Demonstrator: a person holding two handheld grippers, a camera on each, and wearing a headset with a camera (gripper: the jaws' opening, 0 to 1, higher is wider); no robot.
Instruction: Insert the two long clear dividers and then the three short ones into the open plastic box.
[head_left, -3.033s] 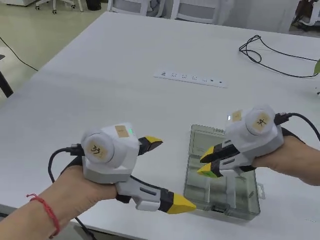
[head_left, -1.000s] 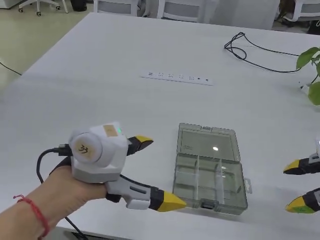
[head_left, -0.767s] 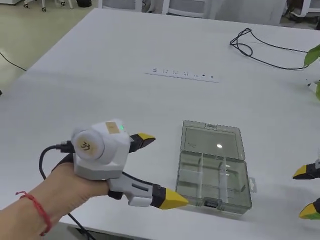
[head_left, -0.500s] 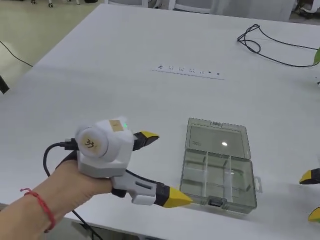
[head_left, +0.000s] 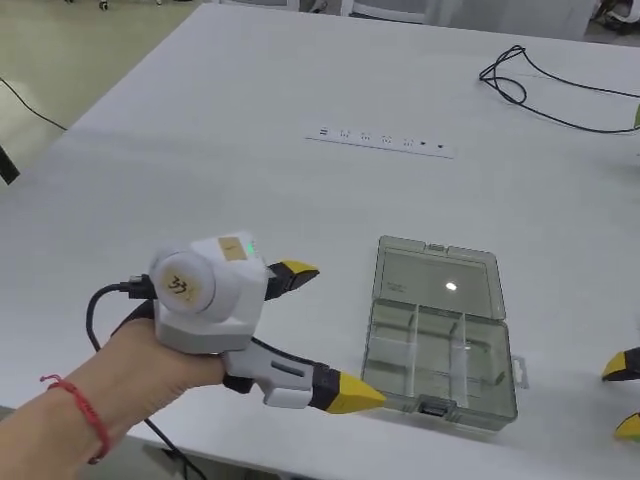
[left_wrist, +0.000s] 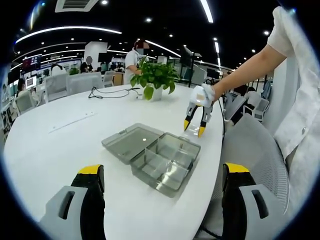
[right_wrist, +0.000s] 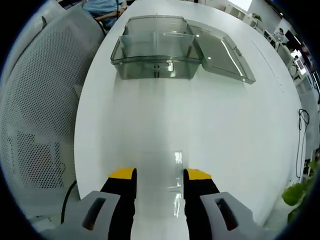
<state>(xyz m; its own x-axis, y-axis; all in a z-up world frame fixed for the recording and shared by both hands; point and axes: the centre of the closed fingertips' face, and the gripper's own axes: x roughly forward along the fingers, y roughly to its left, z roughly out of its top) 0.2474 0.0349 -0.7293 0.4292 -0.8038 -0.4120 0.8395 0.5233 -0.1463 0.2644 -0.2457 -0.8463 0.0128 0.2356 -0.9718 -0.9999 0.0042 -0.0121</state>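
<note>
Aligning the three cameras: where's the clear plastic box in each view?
Head view: box at lower right, lid open and lying flat on its far side.
Left gripper view: box at centre.
Right gripper view: box at top, left of centre.
Shared landmark: white table; its edge runs close beside the box.

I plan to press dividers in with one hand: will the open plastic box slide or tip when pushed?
Probably slides: the box looks thin, clear and light, resting on a smooth glossy table. Tipping seems unlikely, since it is low and wide, with its lid lying flat beside it. Its thin walls may flex under pressure.
</note>
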